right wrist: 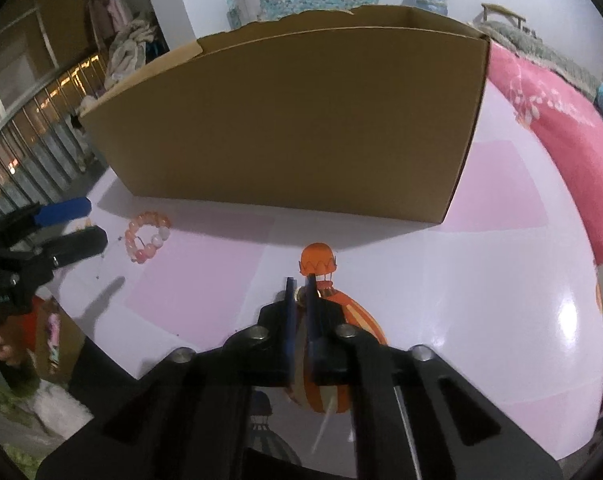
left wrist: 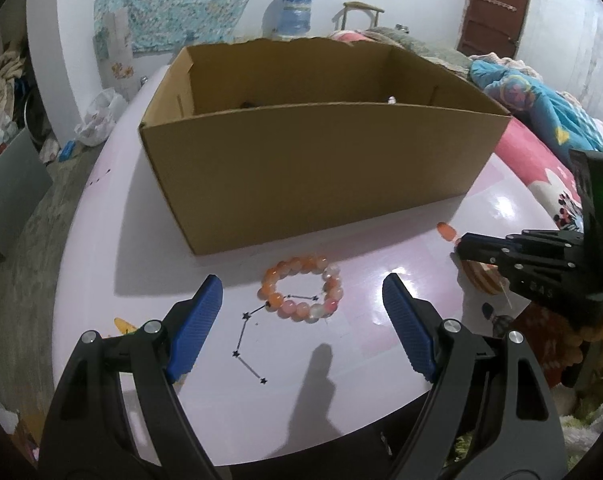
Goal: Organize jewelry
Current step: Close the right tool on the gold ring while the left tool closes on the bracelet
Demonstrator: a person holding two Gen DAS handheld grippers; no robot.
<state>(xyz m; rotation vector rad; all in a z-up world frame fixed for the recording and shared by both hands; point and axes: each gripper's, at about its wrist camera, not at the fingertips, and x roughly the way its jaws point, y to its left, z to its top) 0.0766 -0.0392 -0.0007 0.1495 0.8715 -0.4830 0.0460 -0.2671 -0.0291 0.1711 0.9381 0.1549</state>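
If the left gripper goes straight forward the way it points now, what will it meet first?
Probably the beaded bracelet, lying on the table between and just ahead of the left gripper's open fingers. Behind it stands the cardboard box. Depth is uncertain.

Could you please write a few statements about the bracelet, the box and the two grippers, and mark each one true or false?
1. The beaded bracelet lies on the table in front of the cardboard box. True.
2. The left gripper is shut on the bracelet. False: it is open, with the bracelet untouched between its fingers.
3. The right gripper is wide open. False: its fingers are nearly together around something small and gold-coloured.
4. The box is open-topped. True.
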